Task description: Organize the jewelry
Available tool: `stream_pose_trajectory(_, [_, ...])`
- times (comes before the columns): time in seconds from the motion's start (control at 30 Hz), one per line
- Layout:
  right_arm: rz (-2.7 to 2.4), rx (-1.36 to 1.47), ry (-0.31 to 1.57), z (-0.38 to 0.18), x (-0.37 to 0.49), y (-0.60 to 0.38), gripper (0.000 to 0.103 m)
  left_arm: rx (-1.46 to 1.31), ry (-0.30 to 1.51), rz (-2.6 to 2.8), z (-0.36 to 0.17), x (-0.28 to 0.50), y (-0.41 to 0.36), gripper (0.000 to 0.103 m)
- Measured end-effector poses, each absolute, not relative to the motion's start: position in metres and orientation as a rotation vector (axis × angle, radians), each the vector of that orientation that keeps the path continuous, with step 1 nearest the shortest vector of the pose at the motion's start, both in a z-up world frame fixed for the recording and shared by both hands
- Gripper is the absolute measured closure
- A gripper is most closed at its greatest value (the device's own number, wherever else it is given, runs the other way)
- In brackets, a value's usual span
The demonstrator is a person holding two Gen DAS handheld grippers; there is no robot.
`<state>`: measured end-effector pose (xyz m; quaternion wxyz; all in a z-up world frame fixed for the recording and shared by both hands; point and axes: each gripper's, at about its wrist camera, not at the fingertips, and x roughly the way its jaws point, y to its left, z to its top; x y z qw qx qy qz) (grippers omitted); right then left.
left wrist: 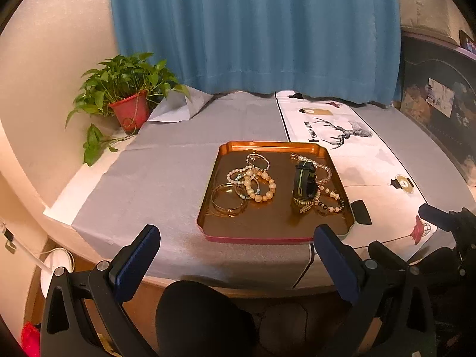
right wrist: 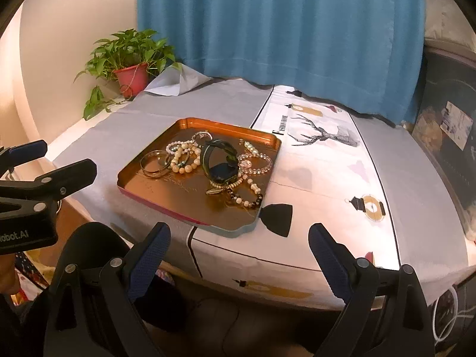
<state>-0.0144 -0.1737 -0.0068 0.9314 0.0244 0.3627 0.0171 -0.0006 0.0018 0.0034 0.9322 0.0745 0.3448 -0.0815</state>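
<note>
Your left hand-held gripper point(left wrist: 236, 239) hovers at near tabletop edge, jaws spread wide, holding nothing. Your right hand-held gripper point(right wrist: 239, 238) likewise wide, empty. Ahead, shallow copper-coloured metal tray point(left wrist: 253, 223) sits on grey cloth-covered tabletop point(left wrist: 166, 166). Inside tray: gold bangles point(left wrist: 228, 200) left, cream beaded bracelets point(left wrist: 255, 183) beside them, black watch point(left wrist: 304, 181) right among more beads.

Left gripper point(left wrist: 236, 245): fingers point(left wrist: 135, 263) spread wide, nothing held. Right gripper point(right wrist: 239, 245): fingers point(right wrist: 328, 260) spread wide, nothing held. Both level, side by side.
</note>
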Motion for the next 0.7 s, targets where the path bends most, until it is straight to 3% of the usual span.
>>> stream_pose_trajectory(0.7, [0.047,0.044,0.741,-0.0025,-0.0176,-0.1714,0.009,0.154,0.715,-0.162,0.0023,-0.0017,0.0007,0.001])
